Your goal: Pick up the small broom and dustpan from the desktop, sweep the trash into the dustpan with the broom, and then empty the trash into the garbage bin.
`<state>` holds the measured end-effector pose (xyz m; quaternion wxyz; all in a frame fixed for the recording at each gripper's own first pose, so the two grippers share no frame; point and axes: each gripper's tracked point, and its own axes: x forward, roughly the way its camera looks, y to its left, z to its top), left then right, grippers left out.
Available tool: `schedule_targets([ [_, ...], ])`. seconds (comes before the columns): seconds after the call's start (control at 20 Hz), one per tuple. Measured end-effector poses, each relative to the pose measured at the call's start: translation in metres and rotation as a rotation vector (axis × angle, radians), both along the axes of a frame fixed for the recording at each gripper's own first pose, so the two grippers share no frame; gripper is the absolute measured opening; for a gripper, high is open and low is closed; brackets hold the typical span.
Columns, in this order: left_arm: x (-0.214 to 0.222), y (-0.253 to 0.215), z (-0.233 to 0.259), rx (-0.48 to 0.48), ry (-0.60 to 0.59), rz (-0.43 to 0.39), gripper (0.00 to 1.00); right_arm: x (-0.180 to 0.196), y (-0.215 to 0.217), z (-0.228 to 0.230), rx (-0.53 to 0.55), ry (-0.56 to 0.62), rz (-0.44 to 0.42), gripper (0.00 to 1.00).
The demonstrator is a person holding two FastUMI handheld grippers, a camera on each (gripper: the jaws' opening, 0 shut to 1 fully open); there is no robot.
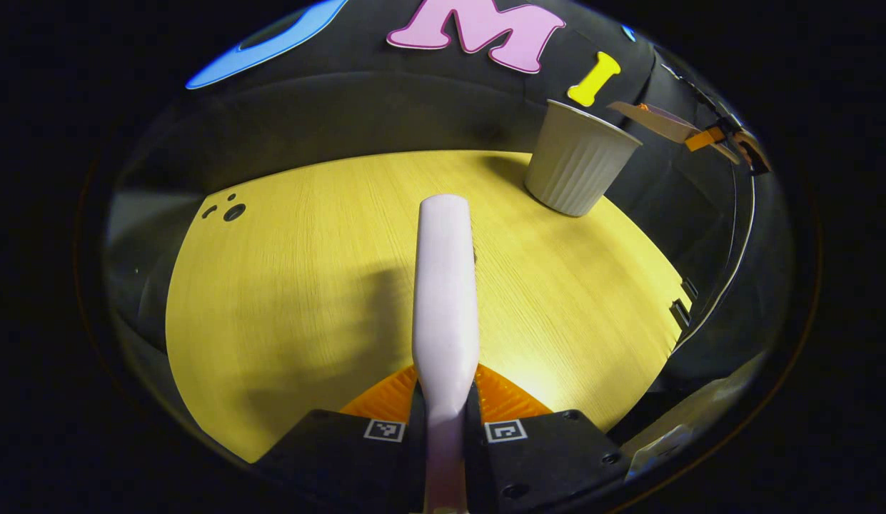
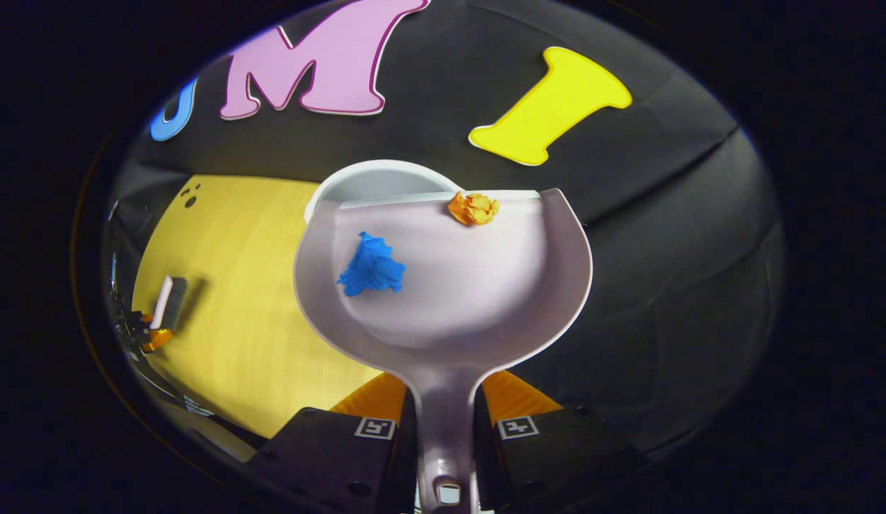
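- The right gripper [image 2: 446,421] pinches the handle of the dustpan [image 2: 450,285] between both fingers, and the pan stretches straight forward from it, with its long axis along the fingers.
- In the pan lie two pieces of trash: a blue crumpled paper [image 2: 371,265] ahead and a little to the left, and an orange crumpled paper [image 2: 473,208] farther ahead, right at the front lip.
- Just beyond that lip, and a bit to the left of it, the pale rim of the garbage bin [image 2: 375,178] comes out from behind the pan. So the bin lies directly in front of the gripper, and I judge that the pan must tip forward over this rim.
- The orange piece will probably fall first; the blue one sits deeper and needs a steeper tilt.
- The left gripper [image 1: 446,421] presses its fingers on the broom [image 1: 446,285], which points forward above the yellow desktop [image 1: 271,300].
- From the left gripper, the garbage bin [image 1: 578,168] stands ahead and to the right, on the far edge of the desktop; the dustpan [image 1: 660,121] hangs just beside it, farther right.
- The right gripper is clearly the nearer one to the bin.
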<state>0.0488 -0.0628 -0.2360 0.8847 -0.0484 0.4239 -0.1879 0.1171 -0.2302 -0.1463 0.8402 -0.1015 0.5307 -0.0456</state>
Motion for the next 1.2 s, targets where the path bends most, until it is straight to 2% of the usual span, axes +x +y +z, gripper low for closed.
schedule_targets([
  [0.05,0.000,0.002,-0.002,-0.005,0.003,0.009,0.24,0.008,-0.006,-0.003,-0.034,0.021,0.020,0.33],
  [0.1,-0.001,0.003,-0.003,-0.009,0.007,0.019,0.27,0.016,-0.013,-0.005,-0.061,0.038,0.029,0.36],
  [0.15,-0.002,0.004,-0.005,-0.014,0.012,0.028,0.26,0.025,-0.018,-0.006,-0.079,0.052,0.031,0.33],
  [0.3,-0.005,0.006,-0.009,-0.022,0.021,0.048,0.26,0.039,-0.024,-0.014,-0.108,0.123,0.061,0.36],
  [0.4,-0.008,0.008,-0.013,-0.015,0.026,0.055,0.25,0.042,-0.027,-0.018,-0.144,0.207,0.118,0.36],
  [0.45,-0.009,0.008,-0.015,-0.013,0.029,0.059,0.24,0.046,-0.029,-0.017,-0.157,0.242,0.151,0.34],
  [0.55,-0.011,0.009,-0.019,-0.012,0.039,0.072,0.26,0.051,-0.029,-0.018,-0.178,0.291,0.192,0.39],
  [0.65,-0.014,0.009,-0.022,-0.020,0.052,0.084,0.26,0.061,-0.032,-0.015,-0.244,0.368,0.272,0.39],
  [0.7,-0.015,0.009,-0.023,-0.021,0.058,0.089,0.24,0.068,-0.032,-0.013,-0.276,0.397,0.312,0.36],
  [0.75,-0.013,0.010,-0.025,-0.021,0.064,0.093,0.27,0.072,-0.031,-0.013,-0.294,0.423,0.347,0.39],
  [0.8,-0.013,0.010,-0.026,-0.021,0.066,0.100,0.26,0.079,-0.030,-0.017,-0.303,0.442,0.374,0.36],
  [1.0,-0.012,0.007,-0.029,-0.039,0.075,0.128,0.26,0.086,-0.024,-0.026,-0.304,0.466,0.426,0.39],
  [1.2,-0.010,0.005,-0.031,-0.030,0.079,0.121,0.27,0.090,-0.022,-0.030,-0.298,0.449,0.441,0.36],
])
